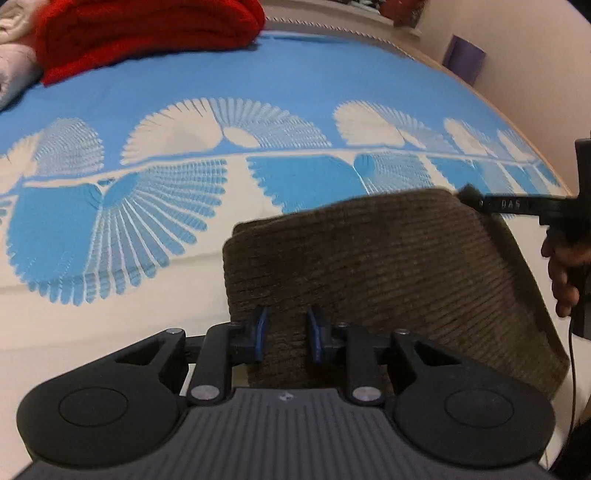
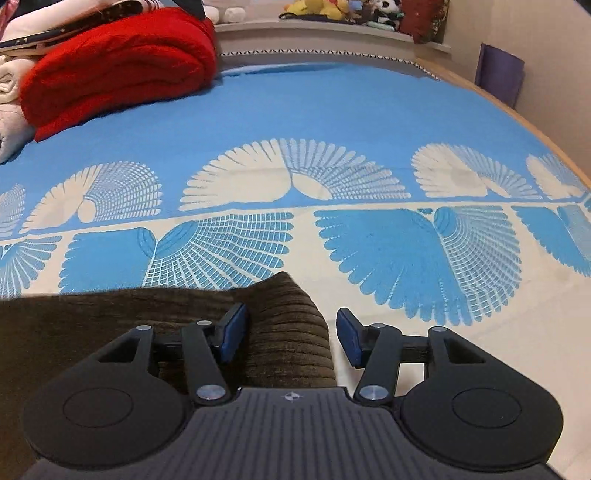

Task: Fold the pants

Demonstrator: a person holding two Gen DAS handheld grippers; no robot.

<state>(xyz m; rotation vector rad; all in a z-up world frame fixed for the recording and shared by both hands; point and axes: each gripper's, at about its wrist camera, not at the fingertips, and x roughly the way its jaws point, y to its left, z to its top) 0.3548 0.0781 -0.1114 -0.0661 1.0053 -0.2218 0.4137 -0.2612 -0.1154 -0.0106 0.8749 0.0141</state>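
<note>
Brown corduroy pants [image 1: 388,280] lie folded on the bed [image 1: 303,85], near its front edge on the cream part of the blue-and-cream patterned cover.

Left gripper [image 1: 286,338]: jaws narrow, 2 blue pads either side of a raised fold of the pants. Fabric sits between them; pads look just clear of it, can't confirm a pinch.

Right gripper [image 2: 291,338]: jaws about half open, straddling the right end of the pants. Left pad over the fabric, right pad over bare cover, no grip. In the left wrist view it is at the pants' far right corner, with the person's hand [image 1: 563,273] on its handle.

Red blanket [image 2: 118,70] folded at the bed's far left corner, pale bedding beside it. Soft toys [image 2: 343,9] on the shelf past the far edge.
</note>
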